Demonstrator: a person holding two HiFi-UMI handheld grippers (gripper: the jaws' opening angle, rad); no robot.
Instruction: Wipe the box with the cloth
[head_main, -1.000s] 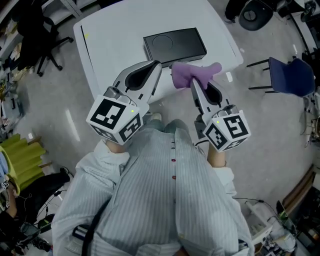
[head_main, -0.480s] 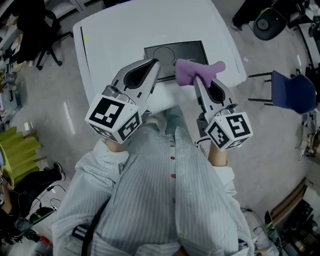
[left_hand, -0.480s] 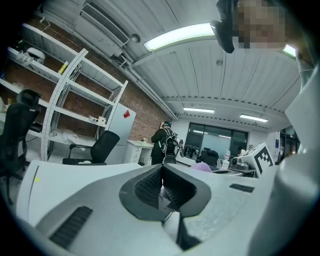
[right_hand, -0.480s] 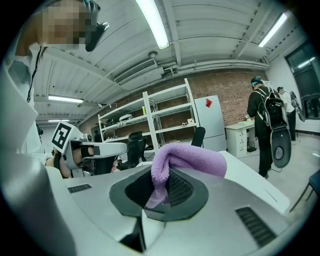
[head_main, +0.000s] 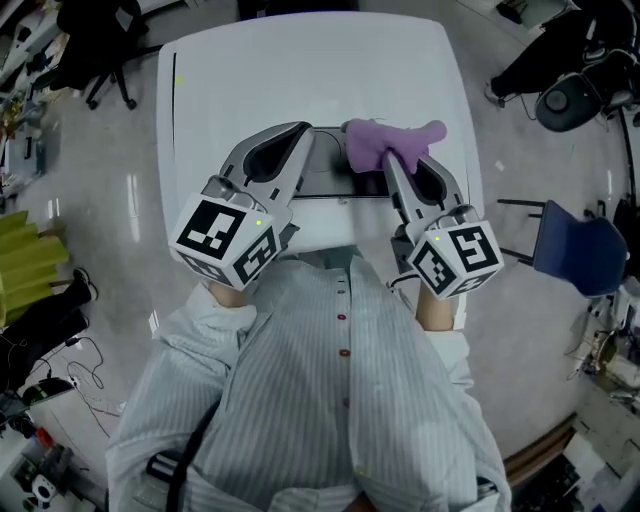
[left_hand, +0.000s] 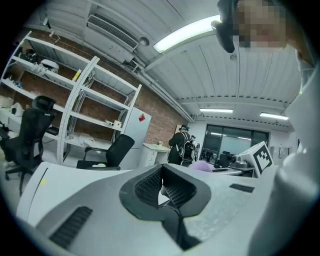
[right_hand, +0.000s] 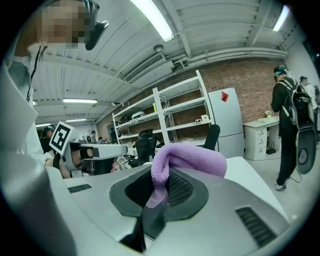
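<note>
Head view: the box (head_main: 328, 165) is seen on the desk (head_main: 300, 70), in its near half and about midway between the left and right edges. It is mostly hidden behind the two grippers, with only a dark strip showing between them.

The cloth (head_main: 385, 140) is pinched in the right gripper (head_main: 390, 162). The jaws are closed on one fold, and the rest is bunched up and flopped over the tip toward the right edge of the desk. In the right gripper view the purple wad (right_hand: 187, 157) is seen sitting on top of the gripper (right_hand: 160, 187), with a thin tail clamped between the pads. It is probably held by a fold so that a loose pad is left free for rubbing.

The left gripper (head_main: 303, 128) is closed with nothing in it — in its own view the pads (left_hand: 150, 187) are seen drawn together on air. It is poised over the box's left end, likely so the box can be steadied while it is wiped.

The cloth is placed over the box's right part. Contact with the lid cannot be told from any view.

Judged stage: approach, wiping not yet begun. The cloth would need to be lowered flat onto the lid — one risk is the box being pushed along the smooth desk if it is not braced.
</note>
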